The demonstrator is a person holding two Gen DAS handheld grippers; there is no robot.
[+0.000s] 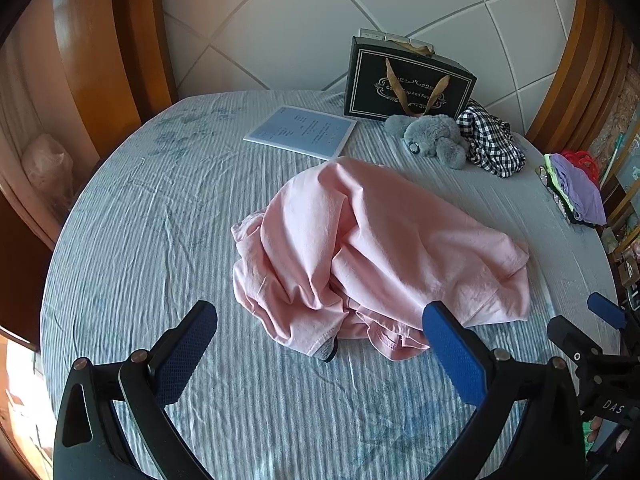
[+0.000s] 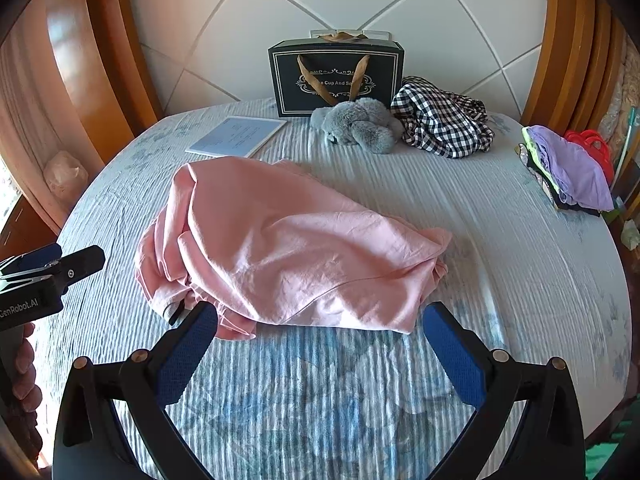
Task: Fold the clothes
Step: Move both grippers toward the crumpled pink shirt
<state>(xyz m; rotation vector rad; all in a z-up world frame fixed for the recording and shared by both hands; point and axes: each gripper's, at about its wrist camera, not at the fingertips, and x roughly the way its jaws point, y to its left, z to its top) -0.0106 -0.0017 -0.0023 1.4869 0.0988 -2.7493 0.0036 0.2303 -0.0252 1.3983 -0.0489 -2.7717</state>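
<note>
Box [image 2: 336,80] reading "Cup And", left claw [image 2: 56,268] marked "GenRobot.AI", pink shirt [image 2: 280,248]

black gift bag [image 2: 336,80] | grey plush toy [image 2: 360,126] | booklet [image 2: 236,136] | checked cloth [image 2: 444,124]

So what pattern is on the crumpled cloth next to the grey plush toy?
Black-and-white gingham check on the crumpled cloth, right of the grey plush toy. Clearest in the right wrist view.
</note>
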